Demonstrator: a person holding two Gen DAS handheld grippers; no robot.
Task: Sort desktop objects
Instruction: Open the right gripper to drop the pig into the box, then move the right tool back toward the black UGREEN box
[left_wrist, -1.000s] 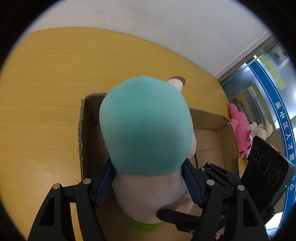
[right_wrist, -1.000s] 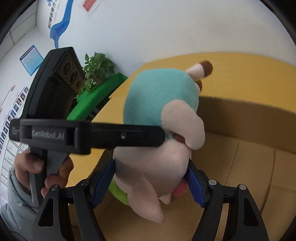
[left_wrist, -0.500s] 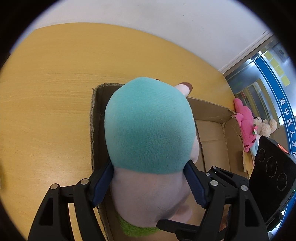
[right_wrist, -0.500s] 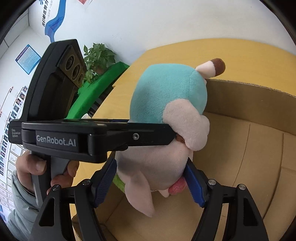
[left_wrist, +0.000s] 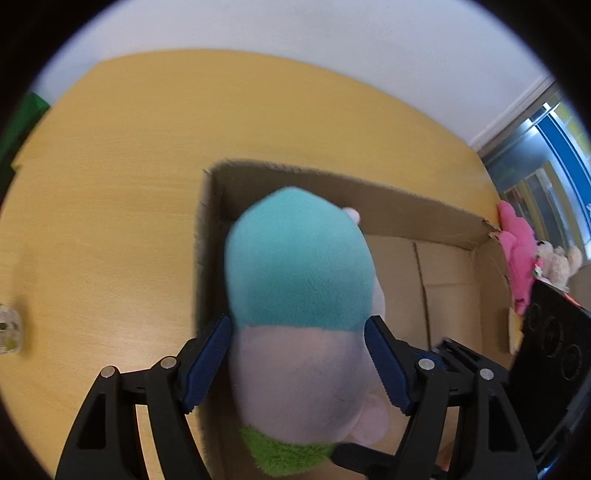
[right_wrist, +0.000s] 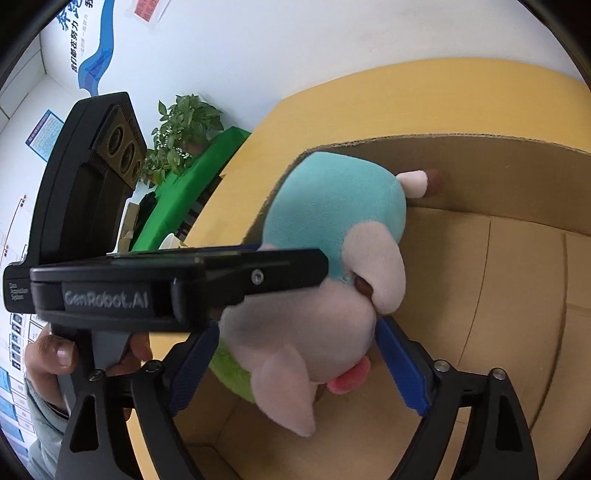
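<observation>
A plush toy (left_wrist: 299, 291) with a teal head, pale pink body and green base sits inside the left end of an open cardboard box (left_wrist: 406, 210). My left gripper (left_wrist: 299, 354) holds it between the blue pads from one side. My right gripper (right_wrist: 295, 354) holds the same plush toy (right_wrist: 332, 236) from another side, low inside the cardboard box (right_wrist: 517, 280). The toy's horn (right_wrist: 417, 182) touches the far box wall. The left gripper's body crosses the right wrist view (right_wrist: 147, 291).
The box stands on a yellow wooden table (left_wrist: 122, 177). A pink plush (left_wrist: 517, 254) and a small beige bear (left_wrist: 557, 262) lie beyond the box's right end. A small clear object (left_wrist: 7, 328) sits at the table's left. A potted plant (right_wrist: 184, 136) and green furniture stand beyond the table.
Both grippers have lowered the plush toy into the box; its head now sits below the box rim and its horn reaches the far wall.
</observation>
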